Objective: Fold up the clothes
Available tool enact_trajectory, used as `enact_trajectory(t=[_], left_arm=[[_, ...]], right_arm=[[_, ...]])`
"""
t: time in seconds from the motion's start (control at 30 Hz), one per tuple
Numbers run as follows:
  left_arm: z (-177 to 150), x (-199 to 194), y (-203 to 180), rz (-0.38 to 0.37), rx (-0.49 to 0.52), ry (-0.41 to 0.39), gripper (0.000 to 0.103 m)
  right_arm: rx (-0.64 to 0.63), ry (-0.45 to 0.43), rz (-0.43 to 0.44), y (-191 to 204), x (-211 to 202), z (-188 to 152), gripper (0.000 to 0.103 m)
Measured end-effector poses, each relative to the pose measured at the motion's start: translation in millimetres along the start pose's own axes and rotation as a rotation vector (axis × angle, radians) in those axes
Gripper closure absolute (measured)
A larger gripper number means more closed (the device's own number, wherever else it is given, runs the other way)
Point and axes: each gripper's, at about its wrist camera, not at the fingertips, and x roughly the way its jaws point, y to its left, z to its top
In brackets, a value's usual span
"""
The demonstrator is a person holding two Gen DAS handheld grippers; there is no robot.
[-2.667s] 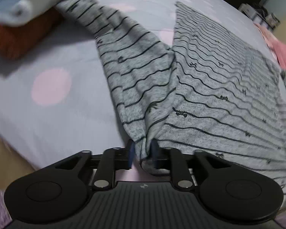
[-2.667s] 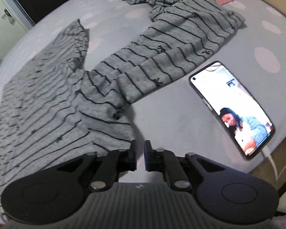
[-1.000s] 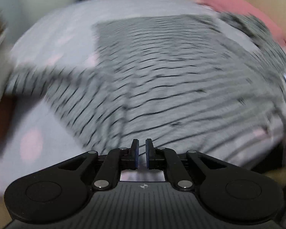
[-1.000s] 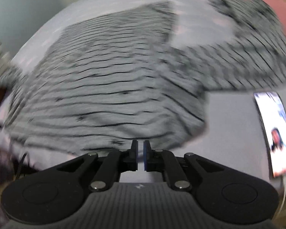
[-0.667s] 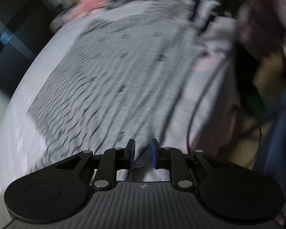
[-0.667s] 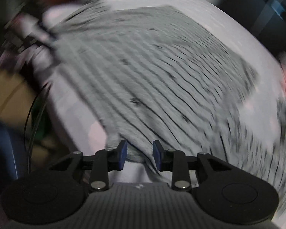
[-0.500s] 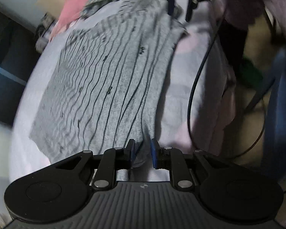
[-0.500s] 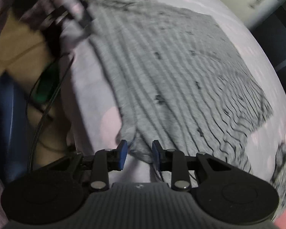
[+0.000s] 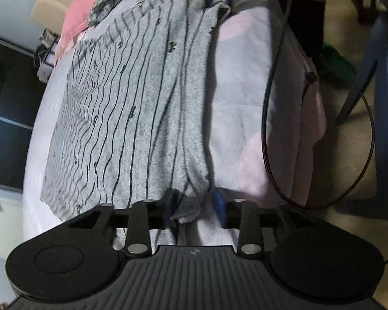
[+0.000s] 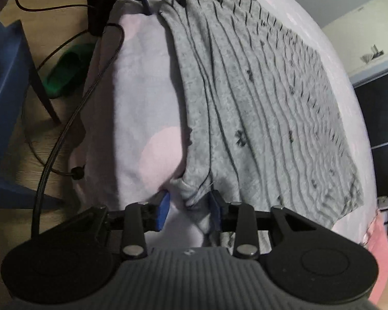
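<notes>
The soft grey garment (image 9: 132, 108) with thin wavy black stripes lies flat on the pale dotted bedsheet (image 9: 240, 98). The left gripper (image 9: 194, 202) and the right gripper (image 10: 188, 206) each stand parted around a bottom corner of it, having just been opening, and the pads do not clamp it.

Both sleeves of the grey striped top (image 9: 132, 108), spread out to the sides earlier, are now folded in, leaving it a flat rectangle on the bed (image 9: 240, 98). The left tool (image 9: 194, 205) and right tool (image 10: 187, 210), shut and clear of the cloth a second ago, have just been opening. Each now straddles a near hem corner, its jaws parted around the fabric.
</notes>
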Motion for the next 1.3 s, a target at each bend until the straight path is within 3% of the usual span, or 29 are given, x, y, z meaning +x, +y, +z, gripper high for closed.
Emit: enact_trajectory(t=[0.03,0.13,0.23,0.37,0.53,0.77,0.8,0.93,1.07,1.17,1.3], left_arm=[[1.0,-2.5,3.1,0.006,-0.017,0.000,0.092],[2.4,-14.3,22.1,-0.017,-0.109,-0.015,0.097],[1.2,-35.6,44.0,-0.111,-0.184,-0.062,0.098],[1.1,-47.6,52.5,-0.200,-0.147,-0.075,0.098],[1.2,-22.8,39.5,-0.234,-0.124,-0.013,0.098],[-6.4,0.4,43.7,-0.271,-0.212,0.021,0.095],[-8.0,-1.8,47.4,-0.279,-0.229,0.020,0.093],[-12.4,-14.1,76.6,-0.320,-0.358,-0.005,0.065],[-22.5,-21.0,124.0,-0.346,-0.551,-0.051,0.063],[-31.4,-18.7,159.5,-0.321,-0.664,-0.059,0.061],[-36.8,1.9,207.0,-0.253,-0.801,0.017,0.059]], right_arm=[[0.006,-0.002,-0.011,-0.9,0.6,0.4,0.091],[0.064,-0.001,-0.026,-14.3,-4.1,-0.5,0.093],[0.154,-0.037,0.038,-34.0,-22.3,-2.0,0.094],[0.115,-0.054,0.137,-44.8,-51.5,-0.8,0.095],[0.052,0.001,0.226,-41.1,-45.6,0.0,0.095],[0.083,0.036,0.254,-36.8,-13.4,0.9,0.095],[0.089,0.035,0.263,-37.7,-14.2,0.5,0.091],[0.125,0.026,0.286,-46.9,-26.7,-2.2,0.073],[0.276,-0.032,0.234,-87.8,-51.8,-10.2,0.071],[0.428,-0.068,0.192,-122.1,-60.7,-22.0,0.071],[0.589,-0.023,0.087,-181.3,-50.3,-39.0,0.071]])
